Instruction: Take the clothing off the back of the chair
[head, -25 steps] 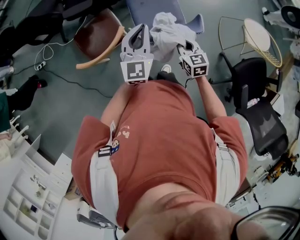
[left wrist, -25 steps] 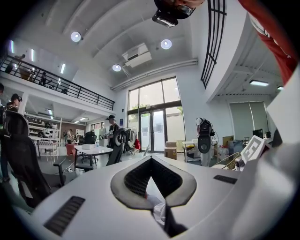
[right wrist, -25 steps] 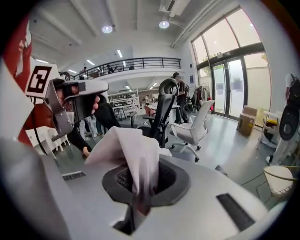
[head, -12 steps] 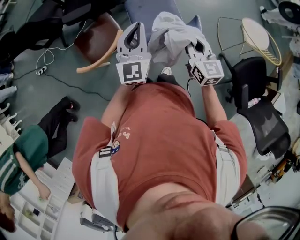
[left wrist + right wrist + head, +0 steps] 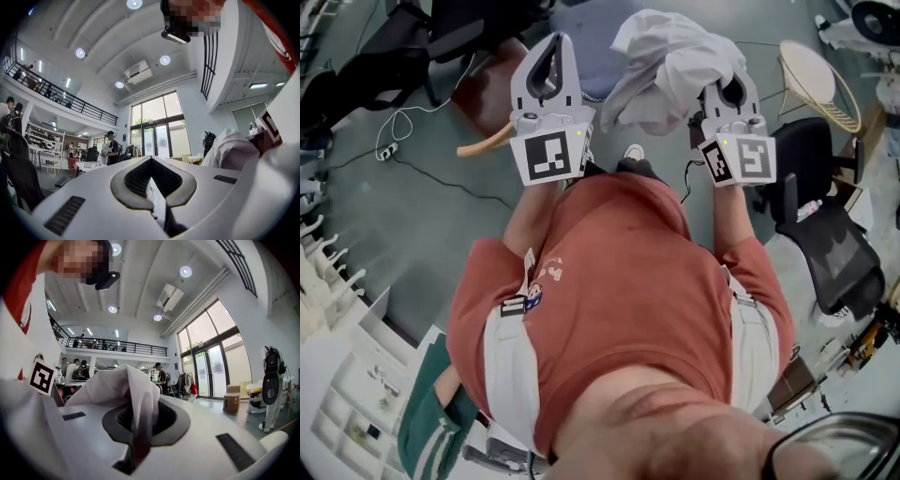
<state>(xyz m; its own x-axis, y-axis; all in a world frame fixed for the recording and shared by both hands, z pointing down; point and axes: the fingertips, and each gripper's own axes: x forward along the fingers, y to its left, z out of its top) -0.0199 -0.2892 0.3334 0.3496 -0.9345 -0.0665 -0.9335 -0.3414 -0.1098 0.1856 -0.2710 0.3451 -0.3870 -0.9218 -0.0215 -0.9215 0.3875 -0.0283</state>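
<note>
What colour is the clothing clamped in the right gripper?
Plain white; the clothing shows best in the head view.

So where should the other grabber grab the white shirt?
Probably the loose drooping edge of the white clothing, coming from its left, nearest the left gripper. The right gripper pinches the other side, so that edge hangs free.

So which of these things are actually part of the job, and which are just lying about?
Part of the job:
- white clothing, pinched in the right gripper
- blue chair
- left gripper, shut and empty

Just lying about:
- brown chair
- black office chair
- round wire table
</note>
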